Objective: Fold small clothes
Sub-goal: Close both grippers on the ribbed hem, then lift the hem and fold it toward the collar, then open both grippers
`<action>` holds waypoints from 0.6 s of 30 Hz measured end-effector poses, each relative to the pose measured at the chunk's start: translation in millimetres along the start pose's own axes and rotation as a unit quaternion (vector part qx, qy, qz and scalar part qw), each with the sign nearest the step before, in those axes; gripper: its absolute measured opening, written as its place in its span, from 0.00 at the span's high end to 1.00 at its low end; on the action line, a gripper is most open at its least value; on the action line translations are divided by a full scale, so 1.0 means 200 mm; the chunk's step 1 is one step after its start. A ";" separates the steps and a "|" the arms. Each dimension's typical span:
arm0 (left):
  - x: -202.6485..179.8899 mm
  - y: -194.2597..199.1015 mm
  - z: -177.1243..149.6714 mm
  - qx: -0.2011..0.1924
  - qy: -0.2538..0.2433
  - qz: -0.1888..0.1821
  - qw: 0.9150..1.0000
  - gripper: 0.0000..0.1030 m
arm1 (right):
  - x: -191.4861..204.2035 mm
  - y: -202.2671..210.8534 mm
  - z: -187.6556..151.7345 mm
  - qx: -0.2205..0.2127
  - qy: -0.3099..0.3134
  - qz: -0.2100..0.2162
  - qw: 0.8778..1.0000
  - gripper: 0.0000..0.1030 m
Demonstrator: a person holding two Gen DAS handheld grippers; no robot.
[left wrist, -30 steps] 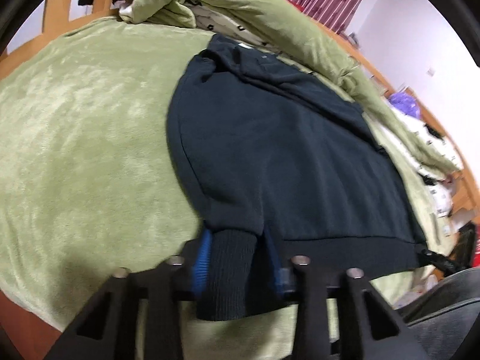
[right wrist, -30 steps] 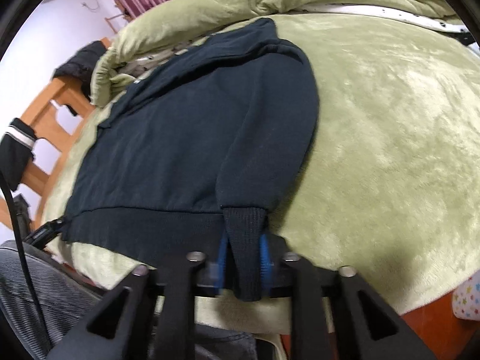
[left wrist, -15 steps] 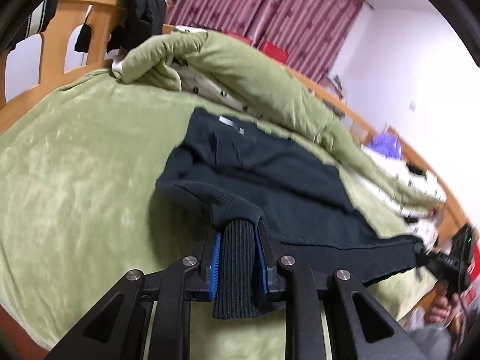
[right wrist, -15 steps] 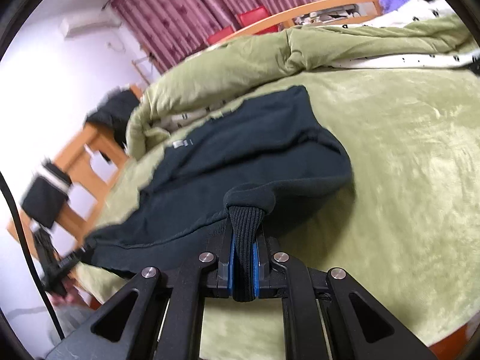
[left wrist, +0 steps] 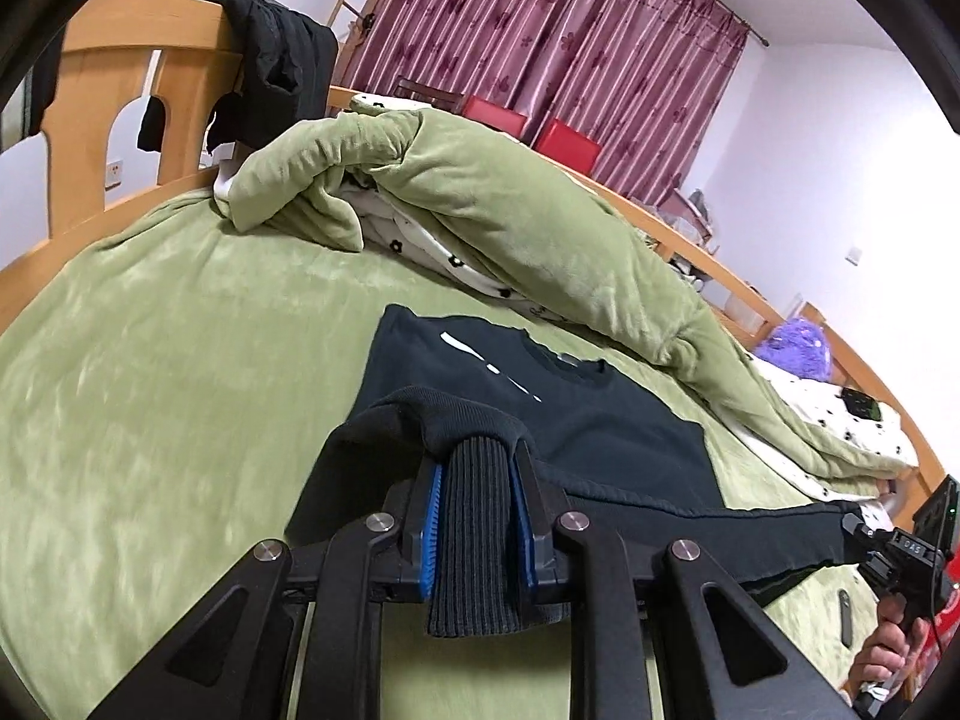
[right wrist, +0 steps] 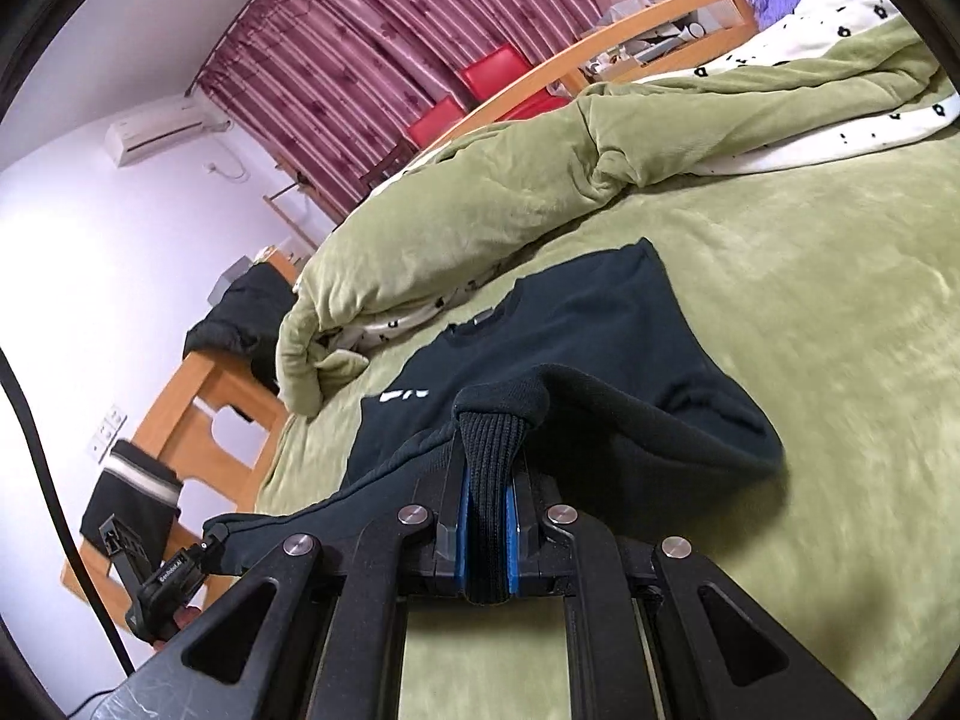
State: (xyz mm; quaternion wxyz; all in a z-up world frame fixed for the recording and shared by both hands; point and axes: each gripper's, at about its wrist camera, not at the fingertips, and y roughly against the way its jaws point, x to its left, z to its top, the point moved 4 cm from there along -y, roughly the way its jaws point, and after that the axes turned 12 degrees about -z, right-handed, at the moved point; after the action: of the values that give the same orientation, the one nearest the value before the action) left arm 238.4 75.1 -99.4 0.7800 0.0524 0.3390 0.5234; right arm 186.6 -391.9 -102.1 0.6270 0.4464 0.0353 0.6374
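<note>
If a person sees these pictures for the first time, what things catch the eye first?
The dark sweatshirt on the green bed cover, its near edge lifted. The left gripper and right gripper each pinch a ribbed cuff between blue pads. Behind lies a bunched green quilt, with maroon curtains beyond.

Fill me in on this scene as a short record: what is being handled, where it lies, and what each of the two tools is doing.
Item: dark sweatshirt, white print on its chest
Surface: green blanket on a wooden-framed bed
Left gripper: jaws shut on the ribbed cuff
Right gripper: jaws shut on the other ribbed cuff
Sweatshirt state: lower part lifted, collar end flat on the blanket
Behind it: rolled green quilt
Background: maroon curtains
</note>
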 end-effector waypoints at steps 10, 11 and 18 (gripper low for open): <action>0.09 -0.43 0.20 0.010 0.006 0.009 1.000 0.82 | -0.02 -0.44 0.26 0.015 -0.036 0.004 0.999 0.91; 0.10 -0.48 0.21 0.012 0.006 0.010 1.000 0.81 | -0.02 -0.48 0.28 0.015 -0.039 0.003 0.999 0.91; 0.18 -0.77 0.21 0.037 0.020 0.014 0.999 0.80 | -0.08 -0.79 0.37 0.024 -0.052 -0.024 0.998 0.91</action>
State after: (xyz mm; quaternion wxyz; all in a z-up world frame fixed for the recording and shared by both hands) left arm 392.0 48.4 -150.8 0.7631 0.0755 0.3734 0.5220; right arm 349.4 -410.0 -162.5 0.6324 0.4931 0.0287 0.5968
